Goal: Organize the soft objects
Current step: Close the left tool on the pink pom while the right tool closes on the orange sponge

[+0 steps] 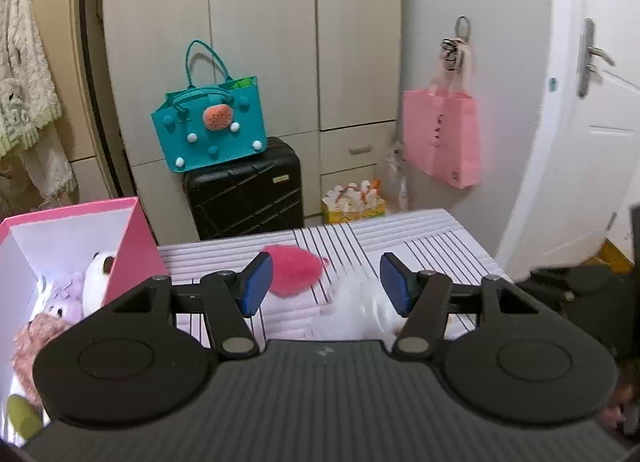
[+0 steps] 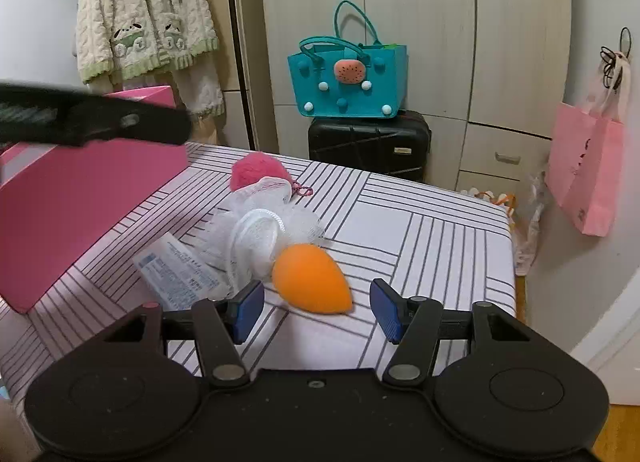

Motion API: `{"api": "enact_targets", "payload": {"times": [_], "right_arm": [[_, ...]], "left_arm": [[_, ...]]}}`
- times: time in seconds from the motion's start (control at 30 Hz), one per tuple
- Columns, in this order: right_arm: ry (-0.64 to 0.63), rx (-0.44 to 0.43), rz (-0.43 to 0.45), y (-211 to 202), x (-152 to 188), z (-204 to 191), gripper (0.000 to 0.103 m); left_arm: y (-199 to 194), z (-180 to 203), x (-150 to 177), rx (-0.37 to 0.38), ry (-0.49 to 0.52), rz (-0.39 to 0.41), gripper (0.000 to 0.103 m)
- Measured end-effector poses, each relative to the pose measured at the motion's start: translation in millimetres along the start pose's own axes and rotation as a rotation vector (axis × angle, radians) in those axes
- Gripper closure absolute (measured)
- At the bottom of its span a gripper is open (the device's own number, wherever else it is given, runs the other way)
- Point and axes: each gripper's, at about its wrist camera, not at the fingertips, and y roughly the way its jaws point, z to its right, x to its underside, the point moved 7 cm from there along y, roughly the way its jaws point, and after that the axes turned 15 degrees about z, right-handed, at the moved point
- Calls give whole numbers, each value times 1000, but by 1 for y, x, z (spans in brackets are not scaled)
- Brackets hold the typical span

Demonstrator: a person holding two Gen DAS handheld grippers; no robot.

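Soft objects, 3 loose on the striped table (image 2: 440, 230), others already boxed.

Item 1: orange egg-shaped sponge (image 2: 310, 280). Lies on the table just ahead of the right gripper (image 2: 318, 308), its pointed end reaching into the gap between the 2 blue pads (image 2: 250, 308). Pads clear of it on both sides; jaws stand released, nothing grasped.

Item 2: white mesh bath pouf (image 2: 260, 238). Touches the sponge's blunt end, ahead and left of the right jaws. In the left wrist view it shows as a white blur (image 1: 360, 302) between and just beyond the pads of the left gripper (image 1: 326, 284); whether the pads touch it cannot be told. Left jaws stand apart, not clenched.

Item 3: pink fluffy ball (image 1: 294, 270), with a short cord. Sits past the pouf, ahead of the left jaws toward their left pad.

Item 4: printed sachet (image 2: 176, 274), flat on the table left of the right jaws, partly under the pouf.

Container: pink box (image 1: 132, 246), white inside, left of the left jaws. Holds several plush toys (image 1: 64, 298), among them a lilac 1, a white 1 and a pinkish 1.

Background: teal bag (image 2: 348, 82) on black suitcase (image 2: 368, 142), pink paper bag (image 2: 588, 178) hanging at right, cream cardigan (image 2: 140, 10) at left.
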Motion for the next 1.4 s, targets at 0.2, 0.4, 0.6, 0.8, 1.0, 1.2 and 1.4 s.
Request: {"api": "enact_targets", "payload": {"times": [0.2,0.4,0.6,0.8,1.0,1.2,1.4], "right_arm": [[61,-15,-6,17,3,8,39],[124,-48,-16,23,11,11,39],[95,-65,-2,19,8,7,55],[91,-23,22,10,3,23,55],[95,13,33,13,-2,36,54],[116,15,25,20,-1,38,53],[109,12,-1,20,4,35,54]], "left_arm": [[53,-14,6,-118,-28,-53,44],[93,-23,30,-202,-11,-137,44],[111,-24,44,-200,-83,-181,44],[119,-21,45,-218,-74,-158,42],[135,-33,52,-252,-107,-208,42],[141,-36,61,-253,-125,-244,57],[136,-34,58,-232,-135,-223,63]]}}
